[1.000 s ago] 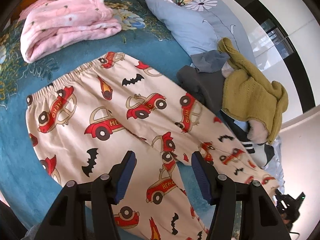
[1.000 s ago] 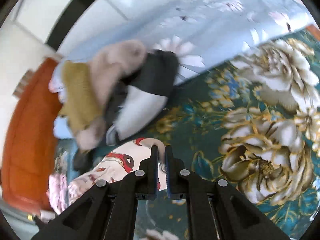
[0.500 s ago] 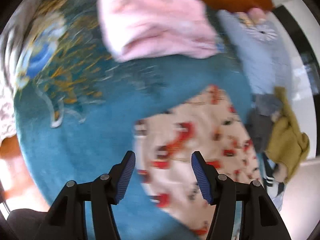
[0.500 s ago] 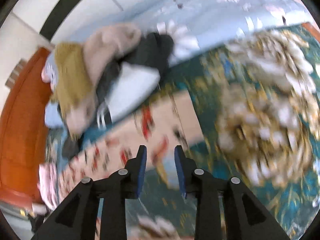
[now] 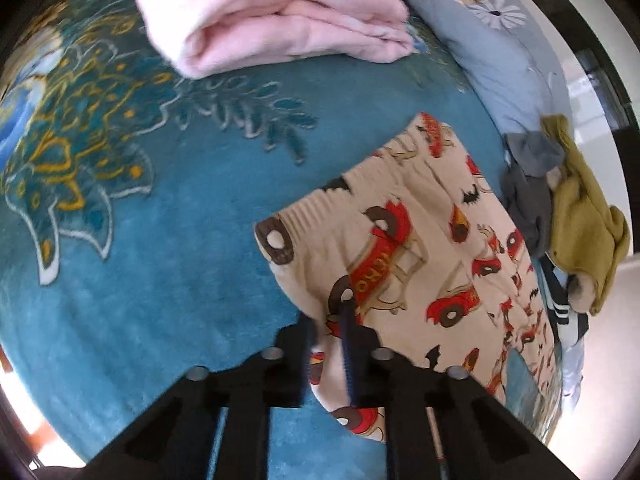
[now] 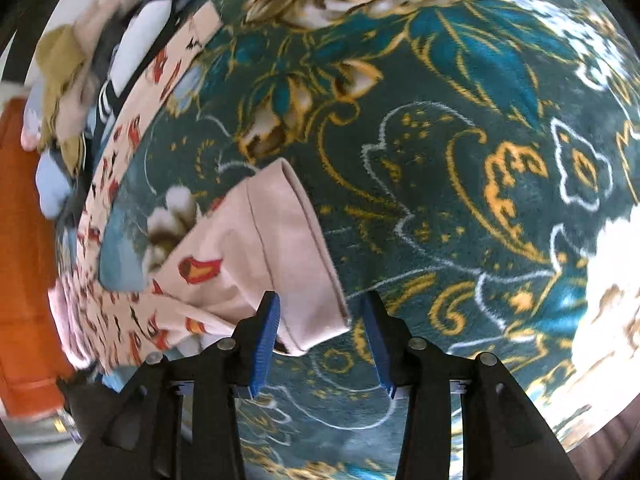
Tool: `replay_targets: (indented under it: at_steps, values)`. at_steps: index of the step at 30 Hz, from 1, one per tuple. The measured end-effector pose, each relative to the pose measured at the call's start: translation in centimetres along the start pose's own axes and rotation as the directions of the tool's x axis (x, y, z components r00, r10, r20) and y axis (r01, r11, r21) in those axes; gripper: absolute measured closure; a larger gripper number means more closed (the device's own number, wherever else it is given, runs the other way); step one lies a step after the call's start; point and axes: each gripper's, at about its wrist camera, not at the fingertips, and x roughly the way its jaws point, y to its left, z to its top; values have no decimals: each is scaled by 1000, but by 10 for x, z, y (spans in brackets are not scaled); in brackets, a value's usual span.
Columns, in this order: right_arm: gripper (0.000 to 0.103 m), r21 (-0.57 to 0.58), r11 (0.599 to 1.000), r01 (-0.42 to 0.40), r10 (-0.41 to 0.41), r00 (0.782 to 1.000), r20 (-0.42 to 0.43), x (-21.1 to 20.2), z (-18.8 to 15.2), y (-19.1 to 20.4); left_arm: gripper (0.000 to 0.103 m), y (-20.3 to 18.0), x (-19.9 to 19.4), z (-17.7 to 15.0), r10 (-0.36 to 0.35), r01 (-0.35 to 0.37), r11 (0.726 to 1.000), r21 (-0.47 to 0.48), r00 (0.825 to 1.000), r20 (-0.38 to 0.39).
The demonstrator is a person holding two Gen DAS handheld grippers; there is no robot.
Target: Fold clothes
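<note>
Cream pyjama trousers with red cars and black bats [image 5: 420, 256] lie flat on a teal patterned blanket [image 5: 140, 264]. My left gripper [image 5: 328, 344] is shut on the trousers' near side edge, just below the waistband corner. In the right wrist view, the near leg cuff [image 6: 296, 264] lies on the blanket and the other leg [image 6: 160, 68] stretches away at the upper left. My right gripper [image 6: 320, 340] is open, with the cuff's corner between its blue pads [image 6: 266, 340].
A folded pink fleece garment [image 5: 272, 12] lies at the back of the blanket. A pale blue floral quilt [image 5: 500, 56] and a heap of clothes with an olive knit [image 5: 580, 216] lie to the right. An orange headboard [image 6: 20, 240] shows at the left.
My left gripper moved from over the trousers' middle to the waistband side and shut on the fabric. My right gripper opened and moved from the far leg to the near leg cuff.
</note>
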Motion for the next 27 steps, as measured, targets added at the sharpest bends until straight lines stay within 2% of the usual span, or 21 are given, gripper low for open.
replay_targets:
  at_steps: [1,2,5,7,11,15,18,20,23,25,27]
  values:
    - [81,20,1000,-12,12,1000,-6,1,-2,2,100,0,-6,0,-11,11,1000,8,1000,18]
    - [98,38,999,-15,15,1000,-13,2,-3,5,100,-1,-11,-1,-23,22,1000,16,999,37]
    - [98,119,990,-76,78,997,-6,-17,-4,12,100,0,-35,4,-50,46,998,46,994,94]
    - [98,140,984,-106,110,994,-18,-46,-3,19,100,-2,-49,5,-68,61,996,71,992,106]
    - [98,180,975,-132,143,988,-54,-100,0,33,100,-7,-48,20,-6,-4,996,93,995,100]
    - [98,233,968,-89,109,991,-76,-66,54,44,100,-4,-33,25,46,-50,997,63,997,61]
    - [98,359,930,-74,121,987,-110,-17,96,40,100,3,-30,21,55,-57,998,32,997,45]
    - [98,404,909,-105,155,984,-93,4,114,46,100,8,-32,18,41,-42,999,7,998,47]
    - [94,346,911,-227,256,966,-43,18,131,74,100,12,-31,16,39,-38,999,-15,998,42]
    - [78,271,936,-226,243,970,-28,14,133,88,100,11,-29,13,52,-51,999,-11,998,35]
    - [76,169,967,-192,192,981,14,3,132,96,100,12,-28,10,54,-53,999,-7,998,32]
